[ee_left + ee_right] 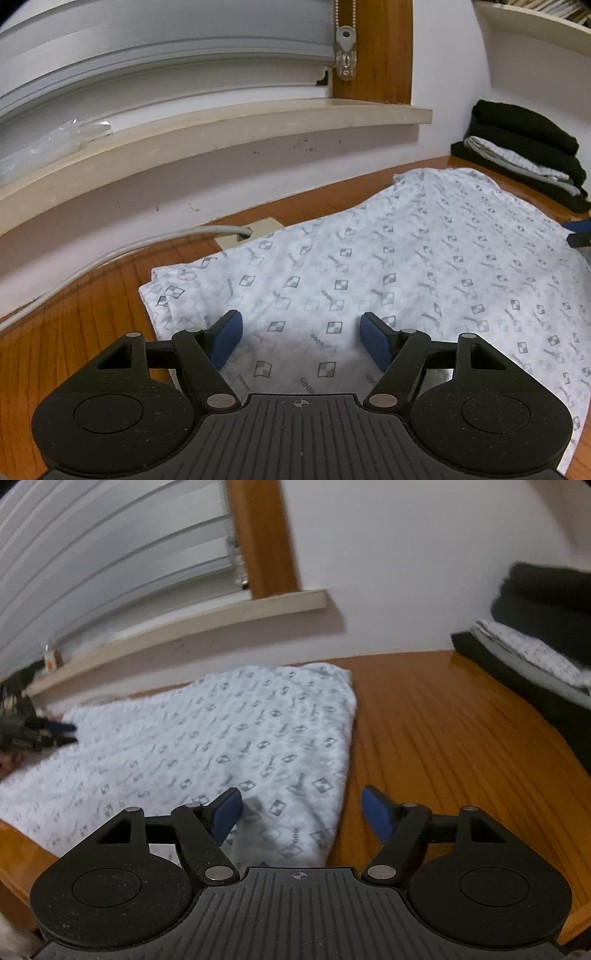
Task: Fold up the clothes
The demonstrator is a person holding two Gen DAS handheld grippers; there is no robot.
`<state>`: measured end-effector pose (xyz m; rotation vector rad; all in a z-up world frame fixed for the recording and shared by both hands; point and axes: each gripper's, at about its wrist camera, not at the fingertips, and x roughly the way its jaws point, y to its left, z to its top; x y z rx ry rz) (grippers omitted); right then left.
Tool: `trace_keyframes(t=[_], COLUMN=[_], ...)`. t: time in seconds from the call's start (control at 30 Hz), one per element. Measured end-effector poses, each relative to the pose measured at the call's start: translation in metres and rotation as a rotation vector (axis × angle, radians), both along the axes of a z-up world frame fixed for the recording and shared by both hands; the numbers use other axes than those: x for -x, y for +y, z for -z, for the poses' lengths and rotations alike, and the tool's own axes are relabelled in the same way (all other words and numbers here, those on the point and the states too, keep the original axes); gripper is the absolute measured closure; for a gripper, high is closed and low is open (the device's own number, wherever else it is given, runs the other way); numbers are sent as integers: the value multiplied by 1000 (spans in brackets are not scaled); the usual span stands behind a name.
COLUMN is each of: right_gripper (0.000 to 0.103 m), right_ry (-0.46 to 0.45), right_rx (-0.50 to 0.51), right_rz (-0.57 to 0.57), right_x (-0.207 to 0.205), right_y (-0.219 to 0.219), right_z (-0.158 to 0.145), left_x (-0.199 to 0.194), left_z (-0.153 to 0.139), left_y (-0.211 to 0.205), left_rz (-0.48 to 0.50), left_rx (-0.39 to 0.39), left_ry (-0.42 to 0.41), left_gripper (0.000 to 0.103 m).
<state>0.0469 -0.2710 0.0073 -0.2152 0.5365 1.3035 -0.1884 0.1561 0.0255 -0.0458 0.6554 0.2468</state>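
Note:
A white garment printed with small grey squares lies folded flat on the wooden table. My left gripper hovers over its near left part, jaws wide apart, blue pads touching nothing. In the right wrist view the same garment spreads to the left, and my right gripper stands open over its near right edge, one pad above cloth, the other above bare wood. The left gripper shows at that view's far left edge, blurred. The right gripper's tip peeks in at the left wrist view's right edge.
A stack of folded dark and pale clothes sits at the back right against the wall. A grey cable runs into a table socket plate behind the garment. A window sill juts out above the table.

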Motion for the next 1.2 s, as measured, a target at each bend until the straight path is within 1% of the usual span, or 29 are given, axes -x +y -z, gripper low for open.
trace_keyframes(t=[0.1,0.4,0.5,0.53,0.57,0.67,0.83,0.87,0.93,0.97,1.0,1.1,1.2], right_gripper=[31,31,34,37,40,44,44,44,44,44,44,46,51], right_ry=[-61,-77,-76,-74,-70,-36,88,99,-1,-41,-38,-44,-41], right_rx=[12,-3,-3,0,3,13,-30,-35,9,27,25,13,-9], right_rz=[-5,4,10,6,2,-9,-28,-26,1,10,8,4,-3], right_x=[10,13,16,17,18,20,14,12,17,18,17,16,15], right_y=[5,0,-3,-4,-5,-9,-16,-16,-9,-5,-4,-5,-10], right_z=[2,5,4,3,2,-2,-2,-2,-3,-3,-3,0,3], left_x=[0,0,0,0,0,-1,-2,-3,-8,-12,-15,-43,-94], left_z=[0,0,0,0,0,1,0,-1,-7,-12,-18,-37,-52], left_y=[0,1,1,1,1,1,1,0,-2,-5,-9,-35,-79], left_rz=[-1,-3,-4,-4,-4,-5,-7,-9,-29,-26,-20,66,179], left_rx=[2,1,-1,-2,-2,-3,-3,-4,1,5,9,18,11], left_ry=[-1,-1,-1,0,0,1,7,13,45,44,42,24,37], left_gripper=[29,29,28,28,28,28,26,26,27,27,27,26,25])
